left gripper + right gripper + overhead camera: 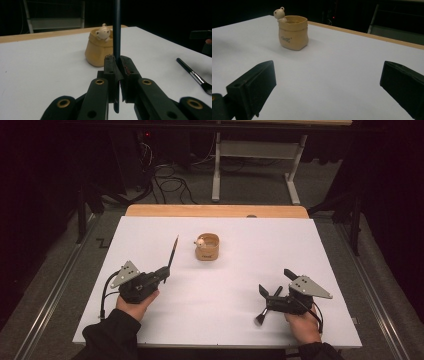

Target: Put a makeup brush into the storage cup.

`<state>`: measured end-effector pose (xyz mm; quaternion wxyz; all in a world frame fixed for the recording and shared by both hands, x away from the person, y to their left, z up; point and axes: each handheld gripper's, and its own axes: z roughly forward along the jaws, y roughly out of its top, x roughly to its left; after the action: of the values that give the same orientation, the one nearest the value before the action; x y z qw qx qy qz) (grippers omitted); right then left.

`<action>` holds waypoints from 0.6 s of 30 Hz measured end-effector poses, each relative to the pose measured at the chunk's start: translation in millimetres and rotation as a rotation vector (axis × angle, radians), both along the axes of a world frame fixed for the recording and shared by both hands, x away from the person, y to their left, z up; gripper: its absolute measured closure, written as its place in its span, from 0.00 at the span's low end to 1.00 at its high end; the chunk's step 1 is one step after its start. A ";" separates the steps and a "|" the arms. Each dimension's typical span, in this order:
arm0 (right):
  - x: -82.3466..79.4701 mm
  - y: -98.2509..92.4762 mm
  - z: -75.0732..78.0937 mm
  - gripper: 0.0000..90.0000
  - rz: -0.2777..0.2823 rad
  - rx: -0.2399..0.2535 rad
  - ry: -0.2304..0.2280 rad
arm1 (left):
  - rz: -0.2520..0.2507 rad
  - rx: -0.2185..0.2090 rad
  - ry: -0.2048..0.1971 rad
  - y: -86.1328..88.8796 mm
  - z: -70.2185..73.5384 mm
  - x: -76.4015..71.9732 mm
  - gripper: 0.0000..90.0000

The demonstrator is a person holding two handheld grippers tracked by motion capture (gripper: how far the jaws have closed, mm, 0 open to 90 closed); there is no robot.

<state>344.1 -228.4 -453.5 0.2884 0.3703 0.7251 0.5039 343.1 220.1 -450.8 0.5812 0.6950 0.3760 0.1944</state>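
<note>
High view: the left gripper [165, 272] sits at the near left of the white table [150, 235], its jaws clamped on the lower end of a thin dark pencil [173, 252] that slants up and away toward the far side. A tan pot [207, 247] with a small bear figure on its rim stands at mid-table, just right of the pencil's tip. At the near right, the right gripper [276, 283] rests with jaws spread wide and nothing in them; a makeup brush [266, 307] lies on the table under it.

Left gripper view: the 2 jaws pinch the pencil [116, 30] tight, with a short stub below the pads. The pot [98, 48] stands just behind, the brush [193, 75] to the right.

Right gripper view: both jaws stand far apart, and the pot [293, 32] is well beyond them.

The pencil looks light, stiff and smooth, so it may pivot in a low grip; a hold nearer its middle would probably steady it.
</note>
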 end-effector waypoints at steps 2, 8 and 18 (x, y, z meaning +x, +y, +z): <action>0.0 0.0 -0.1 0.01 0.001 -0.001 -0.001 | -0.011 0.004 -0.006 -4.6 3.6 0.5 0.94; -0.2 -0.3 0.1 0.01 -0.001 0.005 -0.001 | -0.037 0.002 -0.020 -16.1 10.5 2.4 0.94; -0.1 0.0 0.0 0.01 0.000 0.000 0.000 | -0.095 -0.006 -0.058 -46.4 21.5 5.2 0.94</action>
<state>344.0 -228.5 -453.5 0.2882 0.3703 0.7251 0.5040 348.3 173.6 -429.3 0.6025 0.7044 0.3260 0.1855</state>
